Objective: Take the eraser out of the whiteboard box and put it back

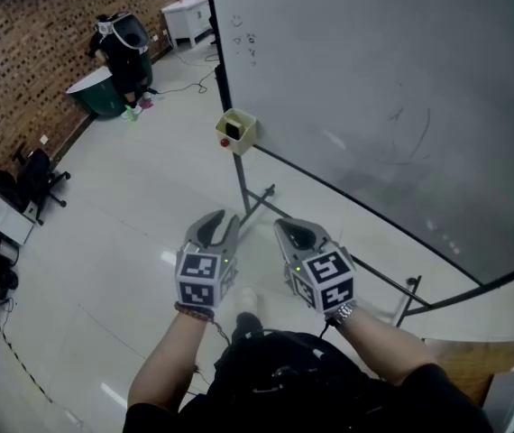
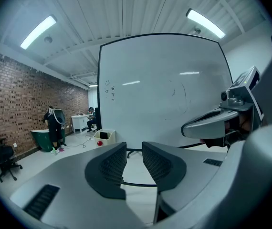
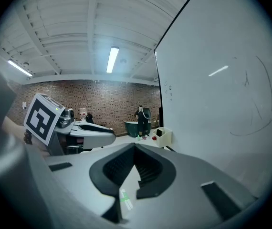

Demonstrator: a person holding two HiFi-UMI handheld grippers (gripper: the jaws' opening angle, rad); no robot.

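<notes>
A pale yellow whiteboard box (image 1: 237, 130) hangs at the lower left corner of the whiteboard (image 1: 374, 88); it also shows small in the left gripper view (image 2: 106, 136) and the right gripper view (image 3: 163, 136). A dark block (image 1: 234, 129), seemingly the eraser, sits in it, with a red round thing (image 1: 225, 142) at its front. Both grippers hover side by side well short of the box, pointing toward it. My left gripper (image 1: 224, 224) (image 2: 134, 149) is open a little, nothing between its jaws. My right gripper (image 1: 286, 231) (image 3: 135, 147) is shut and empty.
The whiteboard stands on a black frame with legs (image 1: 257, 201) across the pale floor. Far off by the brick wall are a person (image 1: 126, 48), a green tub (image 1: 99, 93), a white table (image 1: 188, 16) and an office chair (image 1: 32, 174). A wooden surface (image 1: 473, 359) lies at the lower right.
</notes>
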